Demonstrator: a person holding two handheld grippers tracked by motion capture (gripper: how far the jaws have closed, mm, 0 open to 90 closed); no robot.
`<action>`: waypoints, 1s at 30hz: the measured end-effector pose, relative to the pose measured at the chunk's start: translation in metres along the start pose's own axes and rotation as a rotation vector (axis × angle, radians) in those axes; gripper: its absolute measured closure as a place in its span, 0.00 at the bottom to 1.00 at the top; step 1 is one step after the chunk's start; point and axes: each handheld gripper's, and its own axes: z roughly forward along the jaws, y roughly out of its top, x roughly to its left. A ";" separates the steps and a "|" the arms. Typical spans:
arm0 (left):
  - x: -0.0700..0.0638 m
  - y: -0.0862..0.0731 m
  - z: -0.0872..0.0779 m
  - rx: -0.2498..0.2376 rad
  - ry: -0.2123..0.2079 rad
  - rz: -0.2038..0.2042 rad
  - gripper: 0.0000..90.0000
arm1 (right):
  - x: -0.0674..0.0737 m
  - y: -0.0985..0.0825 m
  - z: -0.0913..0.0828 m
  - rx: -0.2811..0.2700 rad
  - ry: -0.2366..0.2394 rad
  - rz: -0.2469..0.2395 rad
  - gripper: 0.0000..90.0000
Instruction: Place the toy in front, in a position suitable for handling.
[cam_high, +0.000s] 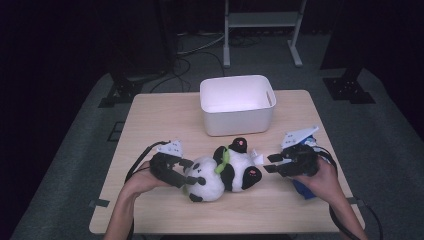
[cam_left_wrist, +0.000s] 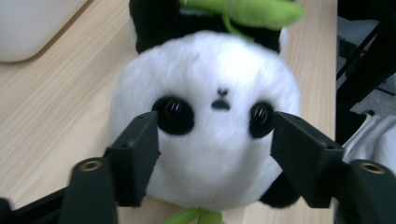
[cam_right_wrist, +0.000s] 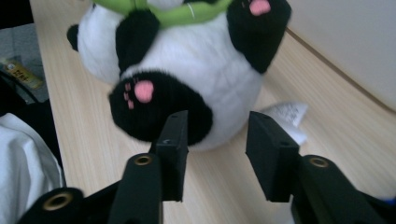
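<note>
Plush panda (cam_high: 222, 172) lies mid-bench, long axis left-right, head leftward. Left gripper (cam_high: 186, 172) straddles the head, released, nearer. Right gripper (cam_high: 270, 163) released, just short of the feet.

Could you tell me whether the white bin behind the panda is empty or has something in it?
Empty: in the high view, the white bin shows only a bare white inside.

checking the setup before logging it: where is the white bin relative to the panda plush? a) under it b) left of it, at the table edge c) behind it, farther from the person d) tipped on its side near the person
c: in the high view the white bin stands upright on the table beyond the panda plush, apart from it.
</note>
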 end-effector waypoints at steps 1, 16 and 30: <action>0.001 -0.002 0.001 0.008 -0.006 -0.006 0.34 | -0.001 0.007 0.003 -0.001 0.018 -0.005 0.67; 0.014 -0.011 0.011 -0.023 -0.025 -0.047 0.30 | 0.007 0.019 0.036 0.126 0.146 -0.020 0.77; 0.013 -0.011 0.017 -0.054 -0.004 -0.047 0.28 | -0.005 0.006 0.008 0.116 0.033 0.009 0.63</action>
